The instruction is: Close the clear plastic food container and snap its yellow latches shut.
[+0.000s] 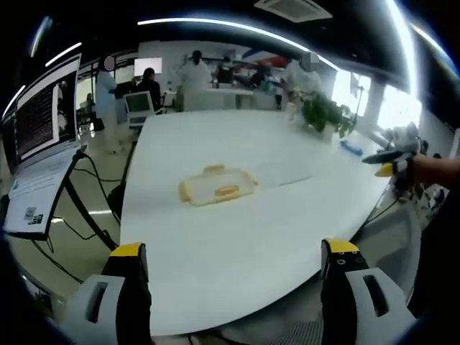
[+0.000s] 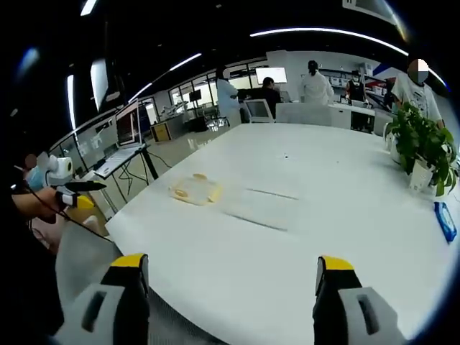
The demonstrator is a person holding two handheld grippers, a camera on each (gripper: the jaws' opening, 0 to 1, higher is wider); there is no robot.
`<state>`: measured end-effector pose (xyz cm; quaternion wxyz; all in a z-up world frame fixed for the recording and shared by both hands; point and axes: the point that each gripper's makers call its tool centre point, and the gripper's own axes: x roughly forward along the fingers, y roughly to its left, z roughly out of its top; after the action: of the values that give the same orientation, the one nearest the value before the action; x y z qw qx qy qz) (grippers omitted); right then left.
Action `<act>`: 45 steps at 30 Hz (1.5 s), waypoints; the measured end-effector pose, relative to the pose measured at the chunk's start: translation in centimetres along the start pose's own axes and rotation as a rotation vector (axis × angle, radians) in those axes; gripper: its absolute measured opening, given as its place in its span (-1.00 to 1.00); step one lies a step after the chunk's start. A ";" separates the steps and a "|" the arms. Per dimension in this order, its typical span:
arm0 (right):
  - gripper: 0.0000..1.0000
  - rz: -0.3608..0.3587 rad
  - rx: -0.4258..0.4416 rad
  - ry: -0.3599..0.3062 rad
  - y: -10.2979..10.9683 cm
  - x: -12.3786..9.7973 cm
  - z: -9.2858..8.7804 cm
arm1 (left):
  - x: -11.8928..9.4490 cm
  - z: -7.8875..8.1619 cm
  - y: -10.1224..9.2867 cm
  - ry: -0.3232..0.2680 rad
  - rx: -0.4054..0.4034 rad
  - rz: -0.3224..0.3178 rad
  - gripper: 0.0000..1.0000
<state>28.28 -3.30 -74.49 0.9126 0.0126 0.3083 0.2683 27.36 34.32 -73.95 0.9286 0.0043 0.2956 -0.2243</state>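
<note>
The clear plastic food container [image 1: 217, 185] lies flat on the white tabletop [image 1: 237, 244], well ahead of both hand-held grippers and touched by neither. In the left gripper view it sits ahead and slightly left of centre between the jaws, its long axis running across the view, with yellow latches [image 1: 227, 190] along its edges; the lid seems to lie on it already, though that is too small to tell for sure. In the right gripper view the container [image 2: 195, 190] lies further off, ahead and to the left, near the tabletop's [image 2: 302, 244] left edge. I judge the left hand-held gripper [image 1: 237, 277] the nearer, with a straight reach forward; the right hand-held gripper [image 2: 226, 284] would have to swing left as well as forward. Both are held back at the near edge, level, jaws spread wide apart and holding nothing. The right one also shows at the right of the left gripper view [image 1: 392, 162], the left one at the left of the right gripper view [image 2: 72, 192]
</note>
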 end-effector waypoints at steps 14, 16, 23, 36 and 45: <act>0.98 -0.001 -0.053 0.018 0.4 0.4 0.3 | 0.0 -0.5 1.4 0.026 0.014 0.000 0.98; 0.97 0.001 -0.050 0.015 0.5 0.4 0.3 | 0.0 -0.6 1.5 0.029 0.017 -0.002 0.97; 0.96 0.004 -0.058 0.027 0.9 1.1 0.2 | 0.7 -0.7 2.0 0.033 0.018 -0.011 0.97; 0.95 0.005 -0.043 0.028 1.0 2.1 0.3 | 1.7 -1.0 2.5 0.053 0.027 -0.032 0.96; 0.95 0.020 -0.046 0.048 1.1 2.3 -0.1 | 1.9 -1.6 2.0 0.059 0.022 -0.048 0.97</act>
<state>29.22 -1.22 -75.62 0.9022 -0.0117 0.3240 0.2846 28.72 35.58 -76.56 0.9137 0.0140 0.3203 -0.2497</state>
